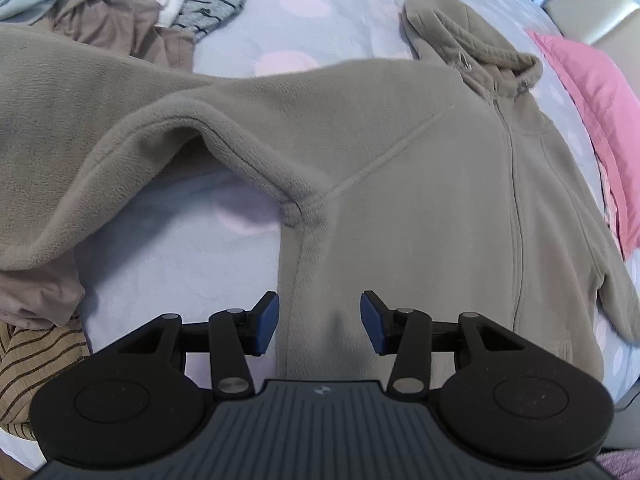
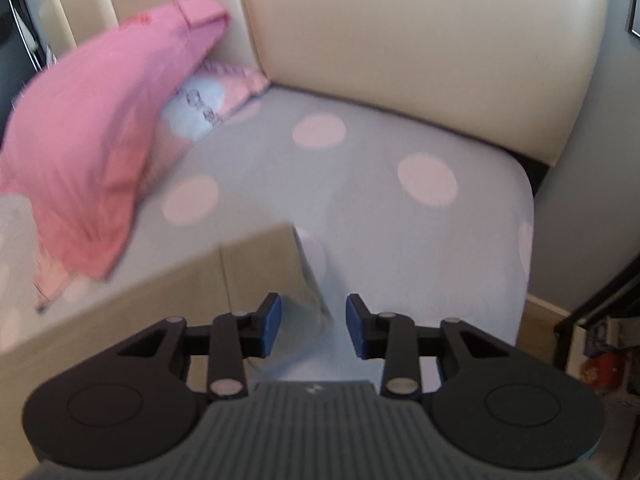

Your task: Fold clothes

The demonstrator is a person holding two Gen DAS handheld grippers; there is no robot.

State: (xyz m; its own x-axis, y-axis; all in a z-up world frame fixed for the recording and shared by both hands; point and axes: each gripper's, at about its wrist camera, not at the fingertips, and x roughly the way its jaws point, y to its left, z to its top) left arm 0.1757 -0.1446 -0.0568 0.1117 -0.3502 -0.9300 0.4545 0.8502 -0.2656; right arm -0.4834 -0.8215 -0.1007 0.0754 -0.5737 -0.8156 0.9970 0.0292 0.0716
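Observation:
A beige fleece zip hoodie (image 1: 400, 168) lies front up on the dotted bed sheet (image 1: 168, 264), hood toward the far right, one sleeve stretched left. My left gripper (image 1: 319, 322) is open and empty just above the hoodie's lower side edge. In the right wrist view my right gripper (image 2: 313, 325) is open and empty over the sheet (image 2: 360, 184), next to a blurred beige stretch of the hoodie (image 2: 160, 292) at lower left.
A pile of clothes (image 1: 132, 4) lies at far left, a striped garment (image 1: 36, 364) at near left. A pink pillow (image 1: 588, 96) (image 2: 92, 132) lies by the cream headboard (image 2: 400, 32). The bed's edge (image 2: 528, 240) is at right.

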